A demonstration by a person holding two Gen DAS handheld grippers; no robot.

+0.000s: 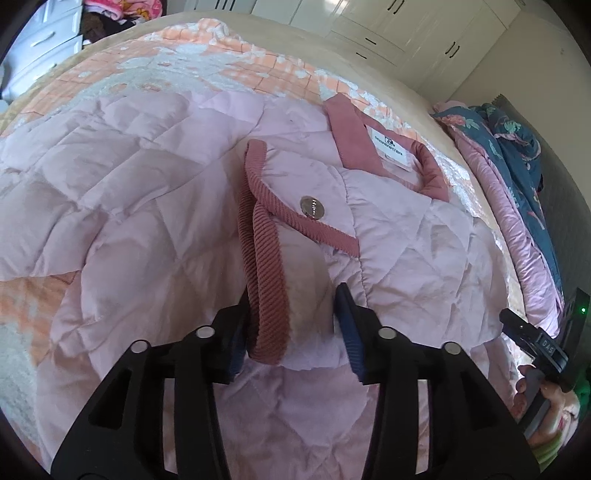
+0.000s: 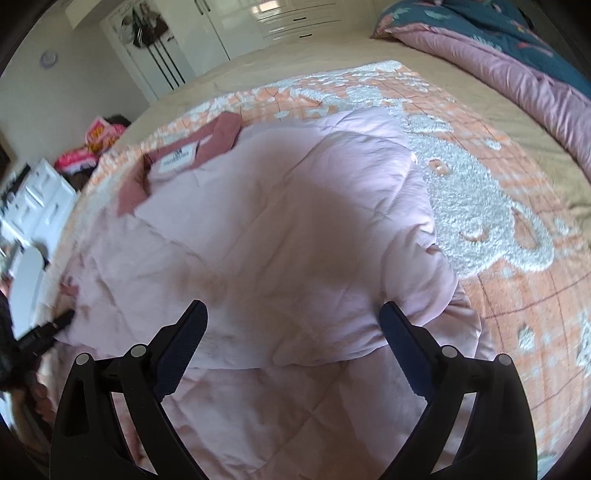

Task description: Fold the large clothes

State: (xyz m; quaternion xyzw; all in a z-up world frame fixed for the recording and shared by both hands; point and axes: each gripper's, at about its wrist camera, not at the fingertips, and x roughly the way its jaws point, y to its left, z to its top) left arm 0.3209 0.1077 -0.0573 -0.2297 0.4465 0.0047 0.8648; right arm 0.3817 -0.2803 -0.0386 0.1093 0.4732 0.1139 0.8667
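Observation:
A pale pink quilted jacket (image 1: 155, 206) lies spread on the bed, with a dark pink collar and white label (image 1: 391, 146). My left gripper (image 1: 293, 306) is closed around the sleeve cuff (image 1: 266, 295), a dark pink ribbed band with a metal snap button (image 1: 313, 208) beyond it, and holds it over the jacket body. The jacket also shows in the right wrist view (image 2: 280, 229), with one side folded over. My right gripper (image 2: 293, 321) is open just above the folded edge, holding nothing. The right gripper also appears at the left wrist view's right edge (image 1: 532, 339).
The jacket rests on an orange and white patterned blanket (image 2: 480, 206) over a beige bed. A pink and teal floral duvet (image 1: 517, 155) is bunched along one side. White wardrobes (image 1: 388, 26) and white drawers (image 1: 40, 48) stand beyond the bed.

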